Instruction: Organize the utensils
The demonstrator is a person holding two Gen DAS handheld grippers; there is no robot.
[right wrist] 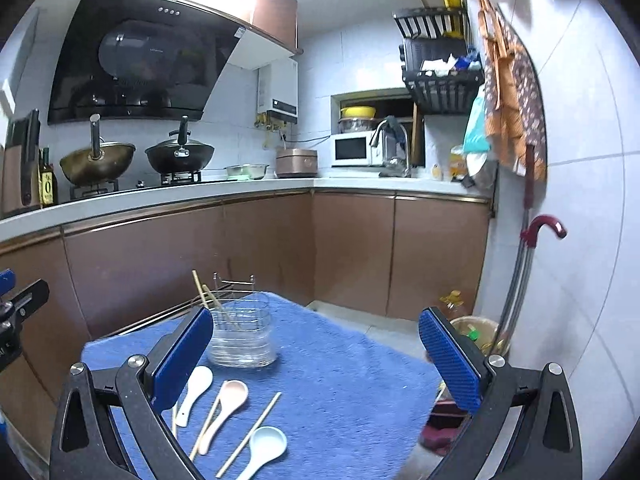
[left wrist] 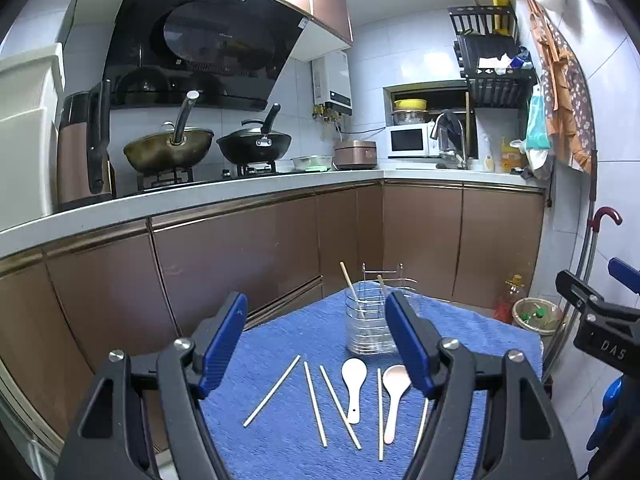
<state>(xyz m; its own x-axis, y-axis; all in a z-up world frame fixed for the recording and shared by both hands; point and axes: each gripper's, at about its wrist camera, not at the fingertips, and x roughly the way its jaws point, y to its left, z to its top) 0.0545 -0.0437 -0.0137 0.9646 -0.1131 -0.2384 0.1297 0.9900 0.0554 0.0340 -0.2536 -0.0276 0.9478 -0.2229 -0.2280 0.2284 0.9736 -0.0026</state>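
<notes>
Blue terry cloth (left wrist: pixel 288 360) covers the desk in front of you, and every utensil lies on it in the lower middle of both views. In the left wrist view your left gripper (left wrist: pixel 316 340) hovers above the cloth with its jaws wide and nothing between them. From left to right under it you see three loose pale wooden chopsticks (left wrist: pixel 314 402) fanned apart, then a white plastic rice spoon (left wrist: pixel 353 380), another chopstick, and a pink plastic rice spoon (left wrist: pixel 395 388) whose bowl is partly hidden by the right blue pad. Behind them, at centre frame, stands a clear ribbed glass utensil holder with a wire frame (left wrist: pixel 368 320), with two chopsticks leaning upright inside it. At the right edge of that view you can see part of your right gripper (right wrist: pixel 316 356).

In the right wrist view its jaws are also wide and hold nothing. The white spoon sits just beside the left pad, the pink spoon next to it, and a pale blue plastic rice spoon (right wrist: pixel 264 450) lies lowest, with a chopstick across its left side. The holder stands upper left of centre.
</notes>
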